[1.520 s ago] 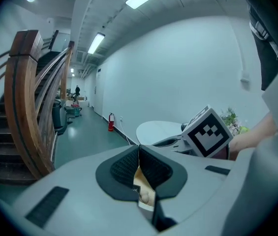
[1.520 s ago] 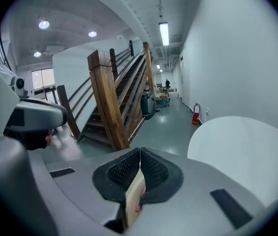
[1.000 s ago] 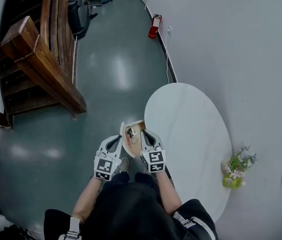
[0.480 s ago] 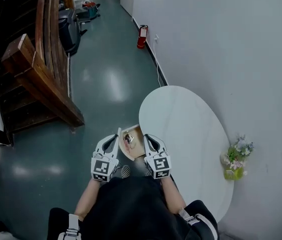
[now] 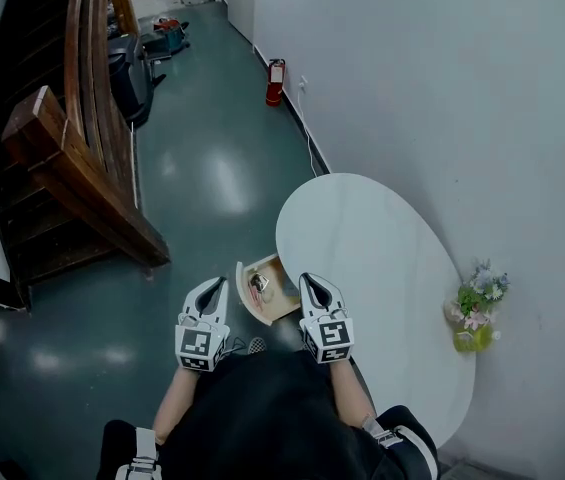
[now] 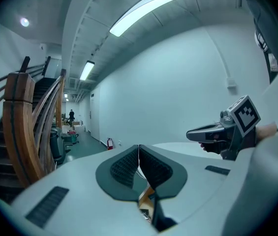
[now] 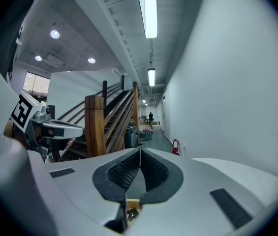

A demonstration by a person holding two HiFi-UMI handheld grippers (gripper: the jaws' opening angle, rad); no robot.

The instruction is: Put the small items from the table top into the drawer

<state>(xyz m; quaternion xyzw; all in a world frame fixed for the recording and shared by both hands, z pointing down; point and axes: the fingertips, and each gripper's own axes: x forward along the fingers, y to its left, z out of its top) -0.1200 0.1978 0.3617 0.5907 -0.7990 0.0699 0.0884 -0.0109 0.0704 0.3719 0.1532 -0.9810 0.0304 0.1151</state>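
White oval table [image 5: 382, 258] stands against the pale wall, and everything here is placed from it. Wooden drawer [image 5: 280, 306] is pulled out from the table's left edge, on the side nearest the person. The small items [image 5: 259, 284] lie inside it, toward its front panel; too small to tell what they are. Left gripper [image 5: 216, 286] is held off the table, just left of the drawer and above the green floor [image 5: 212, 168]. Its jaws are pressed together with nothing between them, and its own view shows the pads [image 6: 124, 166] meeting at the tip. Right gripper [image 5: 311, 282] is held at the table's left edge, just right of the drawer. Its jaws are likewise closed and empty, the pads [image 7: 153, 171] together in its own view. The two grippers flank the drawer, touching neither it nor the table. A slip of the drawer's wood [image 7: 132, 202] shows below the right gripper's jaws. A flower pot [image 5: 476, 316] sits on the table's far right side by the wall. A wooden staircase [image 5: 72, 168] stands well apart to the table's left, and a fire extinguisher [image 5: 275, 82] stands beyond the table along the wall.
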